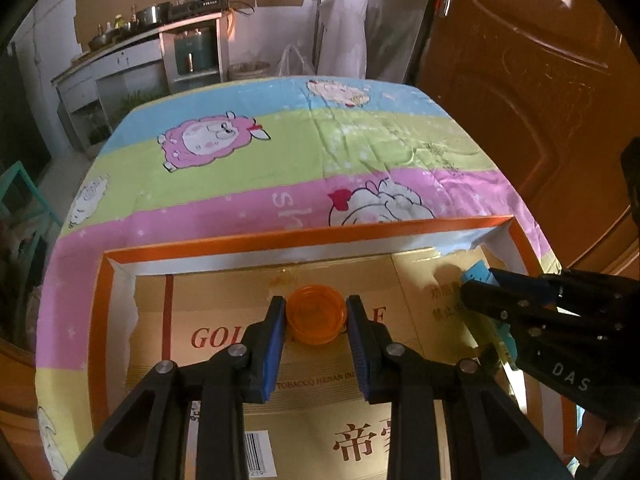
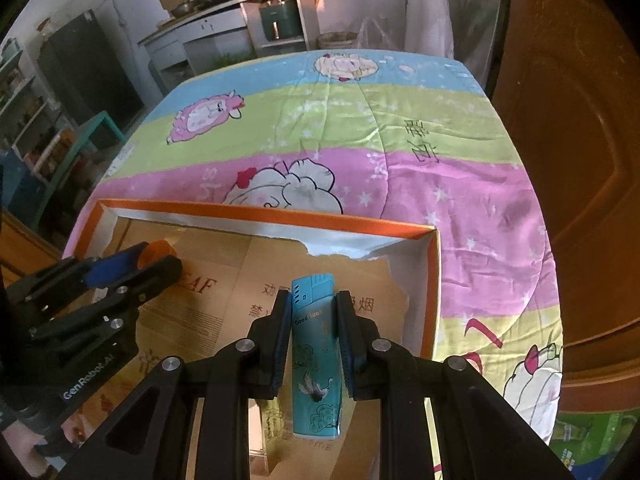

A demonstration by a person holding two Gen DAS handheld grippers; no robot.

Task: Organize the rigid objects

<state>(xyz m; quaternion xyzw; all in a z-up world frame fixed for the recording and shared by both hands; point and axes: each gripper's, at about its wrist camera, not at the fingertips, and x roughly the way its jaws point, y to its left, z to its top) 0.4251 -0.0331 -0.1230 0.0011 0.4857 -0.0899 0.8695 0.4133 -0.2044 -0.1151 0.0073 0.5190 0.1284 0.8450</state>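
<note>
Over the orange-rimmed tray (image 2: 430,292), left gripper (image 1: 316,312) pinches orange cap (image 1: 317,314); right gripper (image 2: 314,304) clamps lighter (image 2: 316,356). Placement step; release appears next.

Your left gripper (image 1: 316,312) clamps a translucent, glossy orange plastic cap (image 1: 317,314); your right gripper (image 2: 314,312) holds a smooth teal lighter (image 2: 316,356) with a printed, slightly shiny shell. Both rest over a cardboard-lined box (image 2: 264,216) with torn white paper, on creased printed cloth (image 1: 304,152).
</note>
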